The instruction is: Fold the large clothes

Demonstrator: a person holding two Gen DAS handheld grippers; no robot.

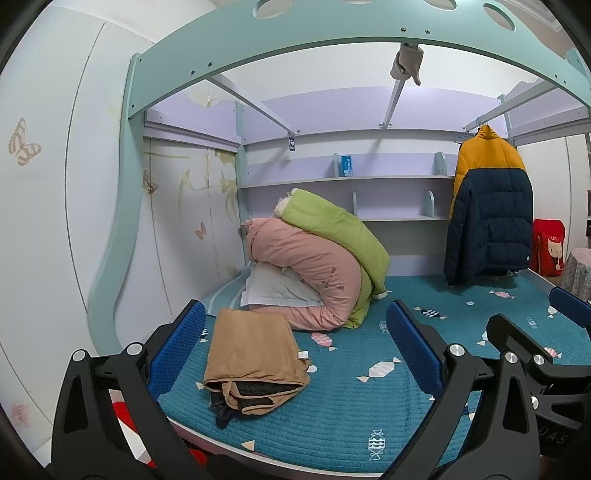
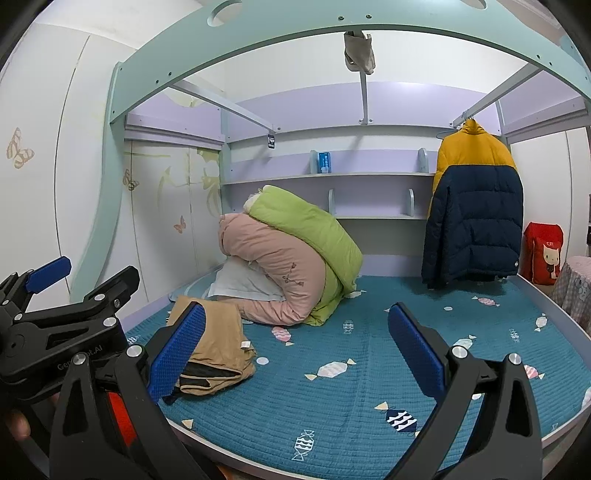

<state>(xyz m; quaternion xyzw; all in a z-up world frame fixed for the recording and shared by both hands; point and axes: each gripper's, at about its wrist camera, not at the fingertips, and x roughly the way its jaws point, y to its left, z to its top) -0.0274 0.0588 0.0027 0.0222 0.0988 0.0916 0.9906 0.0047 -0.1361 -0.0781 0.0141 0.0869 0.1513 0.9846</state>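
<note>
A tan garment with a dark lining (image 1: 255, 363) lies folded in a flat bundle on the teal bed cover (image 1: 351, 398), near the front left; it also shows in the right wrist view (image 2: 218, 354). A yellow and navy puffer jacket (image 1: 489, 206) hangs on a rail at the right, also in the right wrist view (image 2: 474, 210). My left gripper (image 1: 295, 339) is open and empty, above the bed's front edge, the bundle between its fingers in view. My right gripper (image 2: 297, 343) is open and empty, to the right of the bundle.
Rolled pink and green quilts (image 1: 325, 266) with a white pillow (image 1: 277, 286) sit at the back left. Shelves (image 1: 347, 181) line the back wall. The upper bunk frame (image 1: 332, 33) arches overhead. A red bag (image 1: 549, 247) stands at the right.
</note>
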